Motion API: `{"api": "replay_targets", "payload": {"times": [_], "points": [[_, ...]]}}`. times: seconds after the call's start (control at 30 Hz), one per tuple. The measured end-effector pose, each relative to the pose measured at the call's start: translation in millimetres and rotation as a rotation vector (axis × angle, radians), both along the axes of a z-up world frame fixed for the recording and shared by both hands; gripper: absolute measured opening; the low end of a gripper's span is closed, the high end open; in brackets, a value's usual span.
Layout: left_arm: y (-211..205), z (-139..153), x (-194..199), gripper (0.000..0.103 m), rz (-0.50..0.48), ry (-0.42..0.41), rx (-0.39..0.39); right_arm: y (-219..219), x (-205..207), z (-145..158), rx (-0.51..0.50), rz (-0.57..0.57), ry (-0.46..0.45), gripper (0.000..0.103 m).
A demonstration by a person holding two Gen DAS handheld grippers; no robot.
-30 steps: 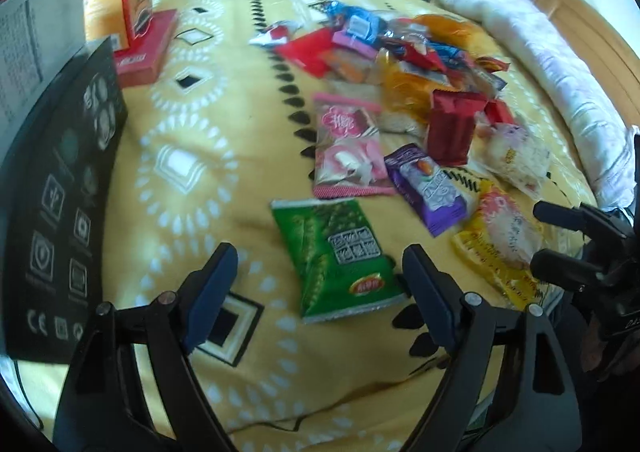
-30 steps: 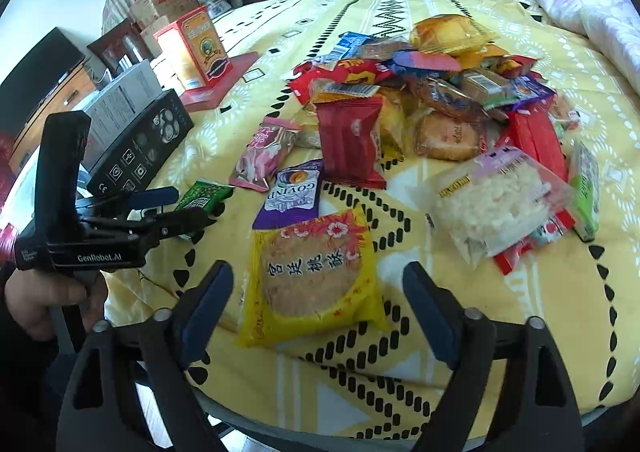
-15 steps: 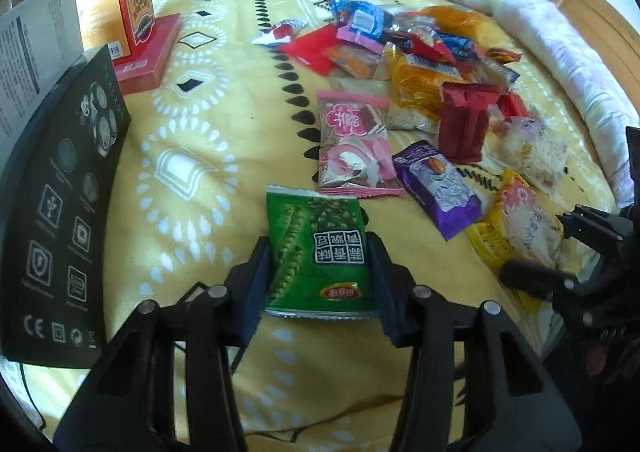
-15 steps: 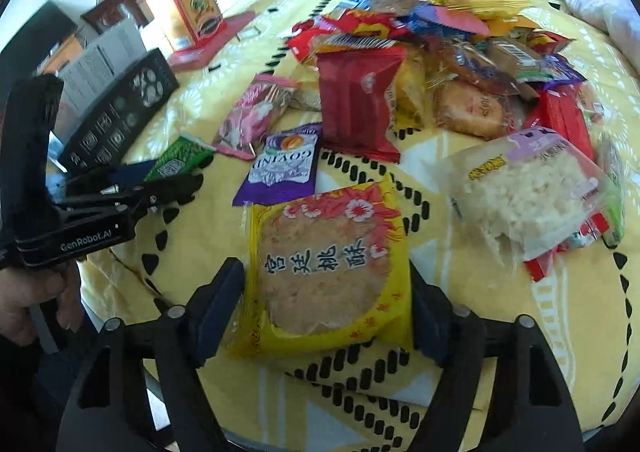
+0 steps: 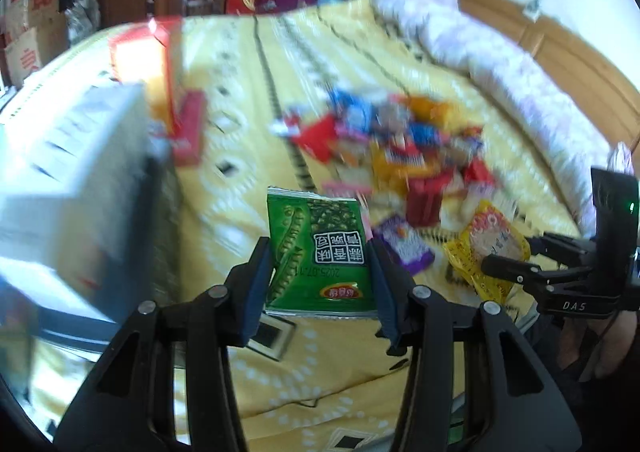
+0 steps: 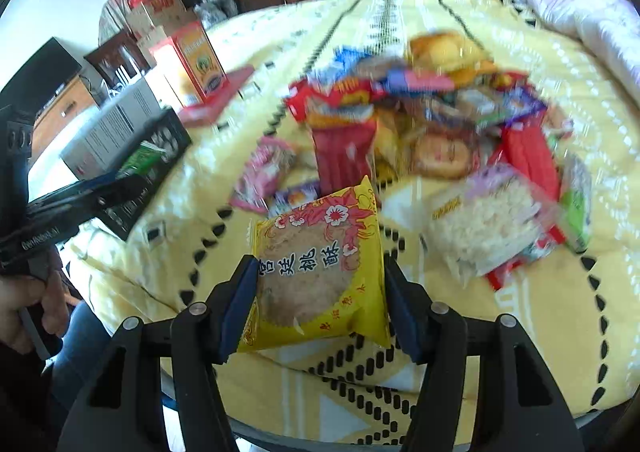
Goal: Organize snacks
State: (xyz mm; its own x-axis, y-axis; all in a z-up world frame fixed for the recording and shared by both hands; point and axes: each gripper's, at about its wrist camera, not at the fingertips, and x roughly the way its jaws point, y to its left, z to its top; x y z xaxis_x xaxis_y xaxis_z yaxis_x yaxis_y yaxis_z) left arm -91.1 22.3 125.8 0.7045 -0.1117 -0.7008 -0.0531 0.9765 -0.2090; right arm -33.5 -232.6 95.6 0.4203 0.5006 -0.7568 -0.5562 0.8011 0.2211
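The left gripper point(image 5: 318, 284) is pinching a green pea snack packet point(image 5: 318, 252), its blue pads pressing on the packet's two long edges. The packet is showing upside down: white characters in a black panel that I cannot make out with certainty, a printed date beginning 2025.07 below it, and a small red and yellow brand oval near the 6 o'clock end. Its long axis is running from 6 to 12 o'clock, away along the fingers, and it is hanging clear above the yellow bedspread point(image 5: 256, 123).

The right gripper point(image 6: 318, 300) is clamping a yellow peach-cake packet point(image 6: 316, 268) between its pads; its jaws have just been closing onto the packet. Blue characters 宫廷桃酥 are crossing the clear window, rising toward 2 o'clock, with red flowers above. The packet is tilting, its top corner pointing to about 1 o'clock, and it is lifted off the bedspread.

At 12 to 2 o'clock from the yellow packet, the pile of snacks point(image 6: 432, 107) is lying blurred on the bedspread. At 10 o'clock, an orange box point(image 6: 192, 63) is standing upright on a red lid, and a black box point(image 6: 156, 155) with white icons is lying nearer. The left gripper's body, seen at 9 o'clock from the right wrist, is bearing lettering too blurred to read; the right one, seen from the left wrist at 3 o'clock, is reading DAS.
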Motion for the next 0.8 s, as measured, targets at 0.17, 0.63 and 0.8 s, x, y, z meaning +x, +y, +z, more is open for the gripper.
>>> {"api": "replay_targets", "payload": {"times": [0.17, 0.63, 0.8], "points": [[41.8, 41.4, -21.3, 0.048, 0.091, -0.106, -0.017, 17.9, -2.2, 47.5, 0.060, 0.027, -0.079, 0.065], [204.1, 95.1, -131.5, 0.048, 0.514, -0.230, 0.017, 227.7, -27.0, 161.6, 0.277, 0.424, -0.167, 0.058], [240.7, 74.9, -147.1, 0.048, 0.591, -0.172, 0.006, 308.6, -51.3, 164.4, 0.270, 0.537, -0.172, 0.057]]}}
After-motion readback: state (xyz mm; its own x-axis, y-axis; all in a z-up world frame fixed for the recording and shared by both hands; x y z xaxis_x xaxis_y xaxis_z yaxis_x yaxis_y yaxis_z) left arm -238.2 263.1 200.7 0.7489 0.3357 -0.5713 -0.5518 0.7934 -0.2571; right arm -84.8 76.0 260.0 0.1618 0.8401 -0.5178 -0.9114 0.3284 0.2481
